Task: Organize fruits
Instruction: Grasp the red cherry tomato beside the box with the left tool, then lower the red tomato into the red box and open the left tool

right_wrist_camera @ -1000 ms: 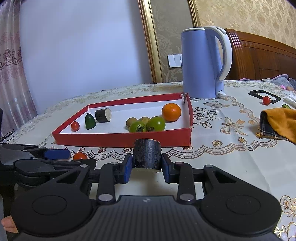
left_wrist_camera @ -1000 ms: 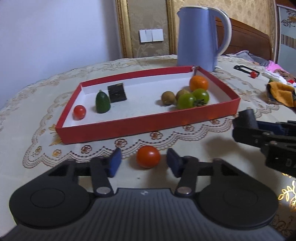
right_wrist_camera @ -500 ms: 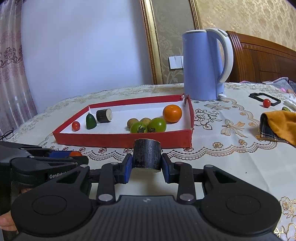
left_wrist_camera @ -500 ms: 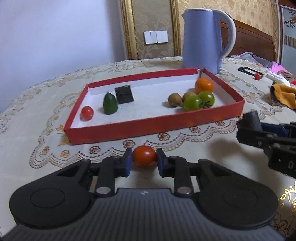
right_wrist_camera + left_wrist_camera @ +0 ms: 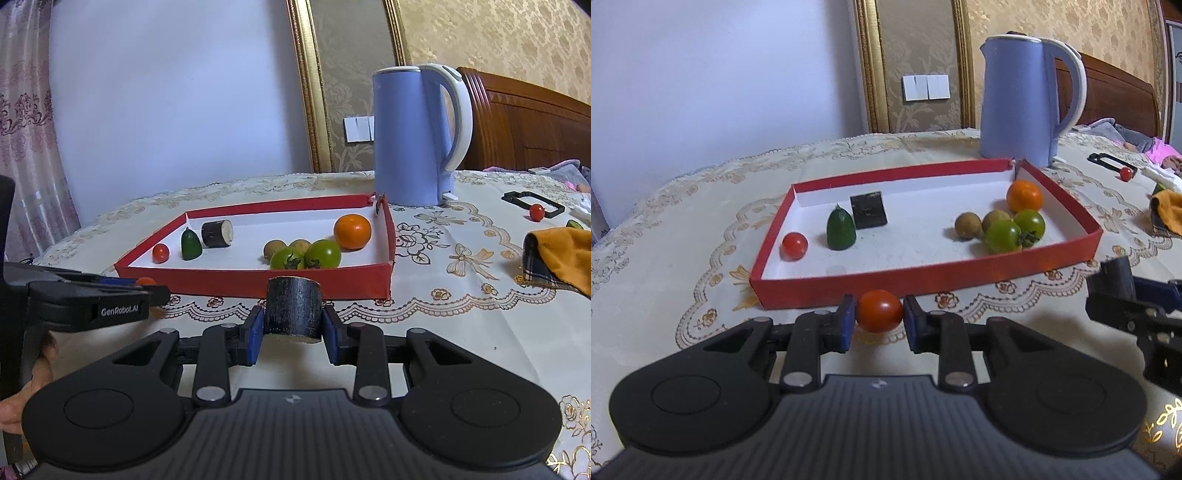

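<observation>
Left claw (image 5: 879, 320) grips a red tomato (image 5: 879, 311); right claw (image 5: 293, 328) grips a dark cylinder piece (image 5: 293, 309). Red tray (image 5: 923, 277) sits at twelve o'clock on the tabletop (image 5: 683, 236).

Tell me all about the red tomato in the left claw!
The tomato is small, round, shiny and red-orange, with smooth skin and a bright glint on top. It sits pinched between the blue pads of the left claw, which is shut on it, just in front of the red tray, outside its near wall.
</observation>
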Tool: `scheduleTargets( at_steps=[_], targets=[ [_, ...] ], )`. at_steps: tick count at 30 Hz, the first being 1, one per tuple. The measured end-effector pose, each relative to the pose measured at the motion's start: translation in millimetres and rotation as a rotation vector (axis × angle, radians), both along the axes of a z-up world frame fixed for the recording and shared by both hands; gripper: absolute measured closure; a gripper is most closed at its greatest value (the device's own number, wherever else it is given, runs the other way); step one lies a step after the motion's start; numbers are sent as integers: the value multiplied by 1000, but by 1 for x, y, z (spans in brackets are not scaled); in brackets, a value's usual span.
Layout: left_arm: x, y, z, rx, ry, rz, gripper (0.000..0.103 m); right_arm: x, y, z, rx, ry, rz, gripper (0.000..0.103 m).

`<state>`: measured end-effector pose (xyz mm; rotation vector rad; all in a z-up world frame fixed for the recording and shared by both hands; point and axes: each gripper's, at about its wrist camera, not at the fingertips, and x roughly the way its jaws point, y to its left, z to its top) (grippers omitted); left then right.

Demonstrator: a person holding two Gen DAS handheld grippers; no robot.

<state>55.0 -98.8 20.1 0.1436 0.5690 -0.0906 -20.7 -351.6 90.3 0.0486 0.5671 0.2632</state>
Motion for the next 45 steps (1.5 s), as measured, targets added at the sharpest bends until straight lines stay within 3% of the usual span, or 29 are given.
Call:
scheduleTargets(
  at_steps=[9, 25, 34, 42, 44, 45],
  targets=[
    [23, -8, 14, 39, -39, 24, 76, -3, 2, 4, 2, -11, 10, 71],
    [81, -34, 17, 111, -36, 12, 76, -8, 1, 11, 3, -32, 19, 71],
    [123, -51, 11, 126, 2, 18, 76, -4, -3, 15, -7, -42, 13, 71],
    [131, -57, 5, 116, 33, 22, 76, 0, -4, 12, -9, -35, 14, 71],
    [127, -55, 9, 115, 15, 21, 71, 1, -5, 12, -10, -35, 12, 71],
    [124, -54, 11, 115, 8, 23, 62, 2, -5, 12, -11, -34, 12, 71]
  ],
)
